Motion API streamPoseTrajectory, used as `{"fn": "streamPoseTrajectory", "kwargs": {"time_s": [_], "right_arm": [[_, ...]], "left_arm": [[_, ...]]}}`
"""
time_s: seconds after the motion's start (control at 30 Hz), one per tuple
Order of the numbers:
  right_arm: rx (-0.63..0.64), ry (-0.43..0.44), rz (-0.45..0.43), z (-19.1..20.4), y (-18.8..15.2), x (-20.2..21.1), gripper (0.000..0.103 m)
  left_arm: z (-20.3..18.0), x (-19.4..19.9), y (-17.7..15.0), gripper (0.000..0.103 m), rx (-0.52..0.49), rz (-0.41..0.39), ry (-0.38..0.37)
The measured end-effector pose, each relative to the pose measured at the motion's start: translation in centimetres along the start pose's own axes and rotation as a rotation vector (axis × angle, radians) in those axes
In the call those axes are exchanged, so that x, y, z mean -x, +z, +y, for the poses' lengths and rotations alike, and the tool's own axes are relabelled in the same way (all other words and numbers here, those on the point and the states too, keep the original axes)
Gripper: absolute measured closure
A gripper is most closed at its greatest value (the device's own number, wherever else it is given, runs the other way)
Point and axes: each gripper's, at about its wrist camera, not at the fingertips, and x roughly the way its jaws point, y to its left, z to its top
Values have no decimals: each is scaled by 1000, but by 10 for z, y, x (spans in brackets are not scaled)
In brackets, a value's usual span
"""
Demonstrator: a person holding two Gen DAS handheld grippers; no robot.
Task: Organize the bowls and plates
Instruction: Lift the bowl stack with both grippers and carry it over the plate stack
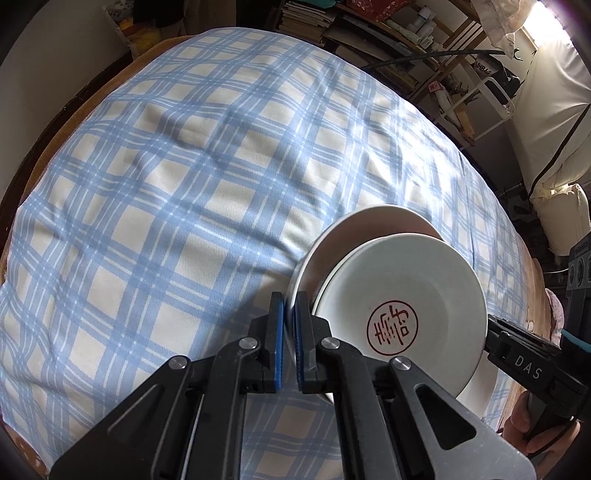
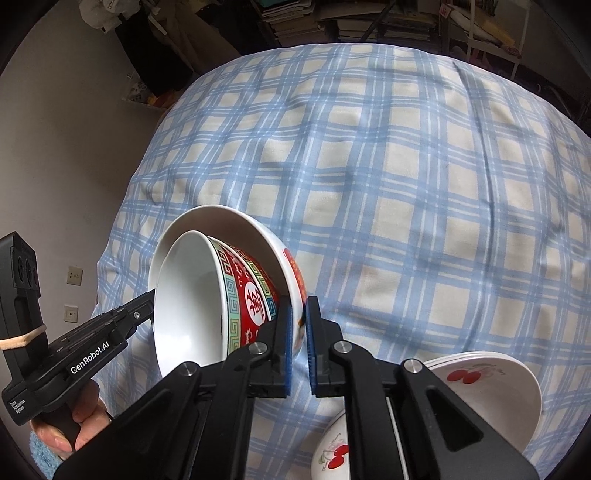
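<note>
In the left wrist view my left gripper [image 1: 290,325] is shut on the rim of a large white bowl [image 1: 369,225], held tilted above the checked cloth. A smaller bowl [image 1: 413,295] with a red seal mark on its base is nested in it. My right gripper [image 1: 517,350] grips the opposite side. In the right wrist view my right gripper [image 2: 300,332] is shut on the rim of the large white bowl [image 2: 288,266], and the nested red patterned bowl [image 2: 251,295] shows inside. My left gripper [image 2: 144,306] meets the far rim.
A blue and white checked cloth [image 1: 184,203] covers the table. White cherry-print plates [image 2: 487,387] and a cherry-print bowl [image 2: 332,450] sit at the near right in the right wrist view. Shelves with books [image 1: 314,18] stand behind the table.
</note>
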Motion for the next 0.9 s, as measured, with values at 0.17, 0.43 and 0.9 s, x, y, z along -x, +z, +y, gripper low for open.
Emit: {"fn": "streamPoseTrajectory", "kwargs": {"time_s": [0.17, 0.43, 0.9], "right_arm": [[-1, -3, 7, 4, -3, 8, 92], [-23, 19, -19, 6, -13, 32, 92], [-121, -27, -86, -41, -58, 98, 92]], "left_arm": [[-2, 10, -3, 100, -11, 10, 17], [-14, 40, -11, 100, -55, -30, 38], [-87, 61, -43, 101, -162, -11, 4]]}}
